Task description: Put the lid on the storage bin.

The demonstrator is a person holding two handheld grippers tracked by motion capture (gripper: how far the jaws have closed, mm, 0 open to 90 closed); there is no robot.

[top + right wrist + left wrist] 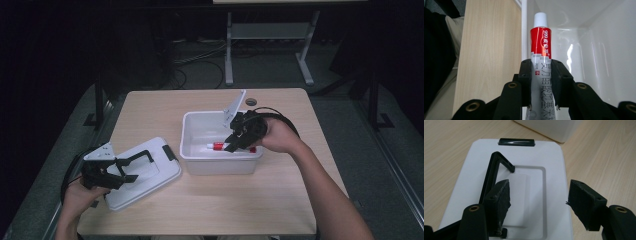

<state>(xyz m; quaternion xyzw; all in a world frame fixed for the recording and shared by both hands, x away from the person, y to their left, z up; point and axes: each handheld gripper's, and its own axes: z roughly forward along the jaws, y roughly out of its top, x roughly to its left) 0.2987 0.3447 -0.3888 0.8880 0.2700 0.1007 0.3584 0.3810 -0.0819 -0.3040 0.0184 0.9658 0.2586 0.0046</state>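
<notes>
tube [541, 75] of ointment, red and white with a white cap, is clamped in the right claw [541, 82] inside the white bin [192, 150] on the surface [280, 200]. left claw [539, 200] hangs spread apart over the white lid [554, 160], gripping nothing.

A pale wooden table [210, 205] stands on grey floor [350, 107] in a dim room, with a metal-legged stand [230, 55] and loose cables [200, 62] behind it.

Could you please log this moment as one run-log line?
right claw: shut on tube inside bin | left claw: open above lid
</notes>
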